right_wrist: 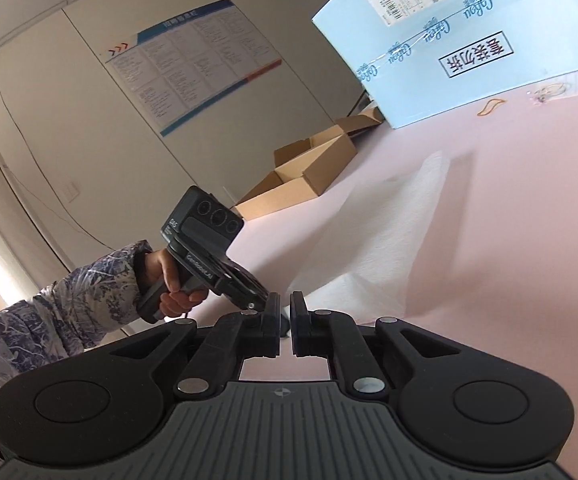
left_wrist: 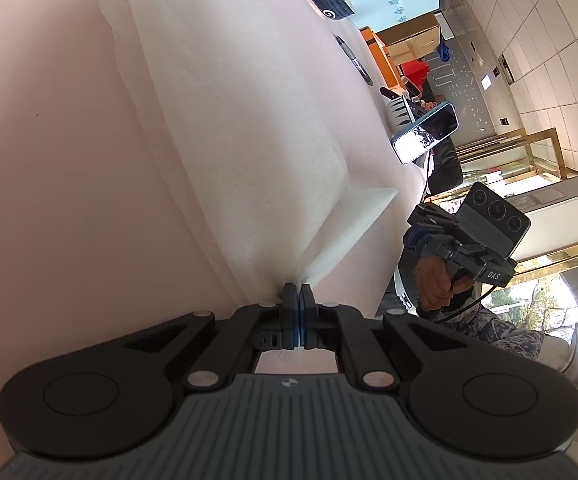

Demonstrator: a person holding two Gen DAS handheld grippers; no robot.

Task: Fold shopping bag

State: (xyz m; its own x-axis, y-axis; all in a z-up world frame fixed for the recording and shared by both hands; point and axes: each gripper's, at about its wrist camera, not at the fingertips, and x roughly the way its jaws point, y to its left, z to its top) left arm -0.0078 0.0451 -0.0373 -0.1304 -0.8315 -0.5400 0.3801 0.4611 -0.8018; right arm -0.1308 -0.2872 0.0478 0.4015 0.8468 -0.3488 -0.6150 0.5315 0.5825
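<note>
Clearly the left claw point(left_wrist: 299, 294) is clenched on a corner of the white shopping bag point(left_wrist: 249, 128), the thin material puckering and rising into a small ridge right at its tips. The right claw point(right_wrist: 285, 306) stands slightly parted with nothing visible between its pads, so it reads as released; the bag's near edge lies just ahead of it and a little to its right. The bag lies spread on the pink desk point(left_wrist: 41, 160), running away from both claws toward the light blue carton point(right_wrist: 469, 40) at the far end. Its long axis seems to run straight ahead of the left claw, with the pinched corner at the near end and the far end pointing toward the carton. It looks light, limp and thin, probably a non-woven or plastic film: it will sag, slide easily on the smooth desk and hold a crease only weakly. Corners and edges are the sensible places to grip, since the flat middle gives the pads nothing to bite. Judging from this, the right claw would do best to take the opposite near corner, so the edge stays taut between the two and can be carried over evenly.
</note>
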